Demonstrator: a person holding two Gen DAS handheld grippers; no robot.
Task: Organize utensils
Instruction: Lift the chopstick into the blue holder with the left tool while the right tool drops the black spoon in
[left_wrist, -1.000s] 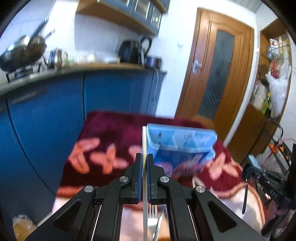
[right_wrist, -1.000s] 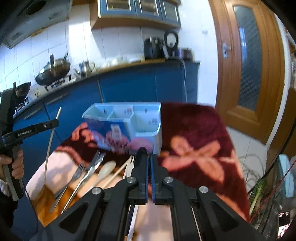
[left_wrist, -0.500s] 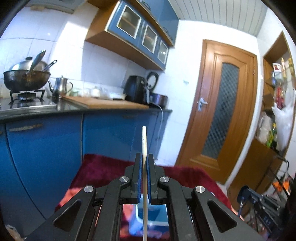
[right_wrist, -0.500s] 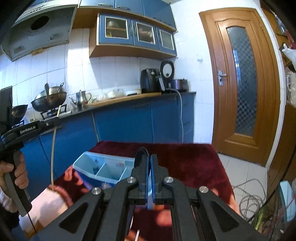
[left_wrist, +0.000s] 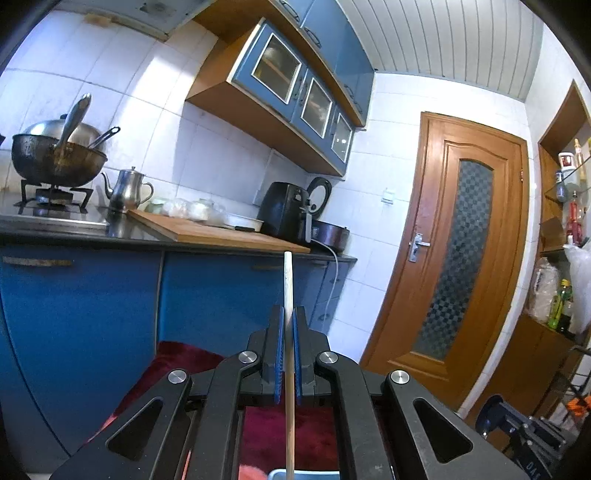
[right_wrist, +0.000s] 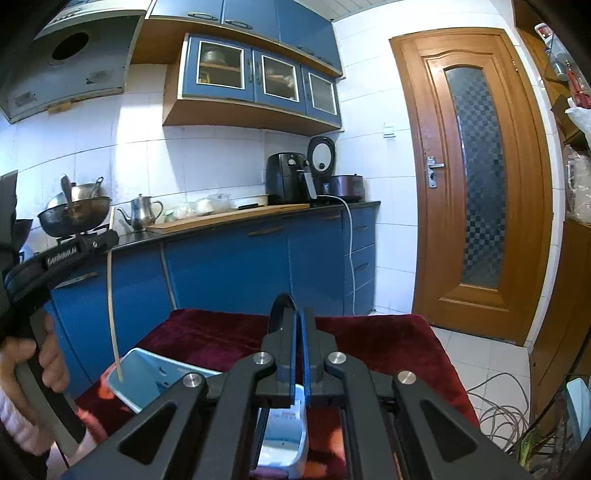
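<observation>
My left gripper (left_wrist: 288, 325) is shut on a pale wooden chopstick (left_wrist: 288, 280) that stands upright between its blue pads. In the right wrist view the left gripper (right_wrist: 107, 240) hangs at the left in a person's hand (right_wrist: 48, 362). The chopstick (right_wrist: 110, 302) hangs down from it, its lower tip just over the left compartment of the light blue organizer (right_wrist: 147, 380). My right gripper (right_wrist: 298, 314) is shut on a black-handled utensil (right_wrist: 277, 306). The handle curves above the fingers, and its working end is hidden below them. Only the organizer's rim (left_wrist: 306, 473) shows in the left wrist view.
The organizer sits on a table under a dark red blanket (right_wrist: 369, 339). Behind it run blue cabinets (right_wrist: 258, 266) and a counter holding a wok (right_wrist: 74, 218), a kettle (right_wrist: 142, 212) and an air fryer (right_wrist: 288, 179). A wooden door (right_wrist: 476, 184) stands right, with cables (right_wrist: 498, 406) on the floor.
Both grippers rose and tilted upward, so the loose cutlery on the blanket dropped out of view. The chopstick travelled with the left gripper and now hangs over the organizer's left end.
</observation>
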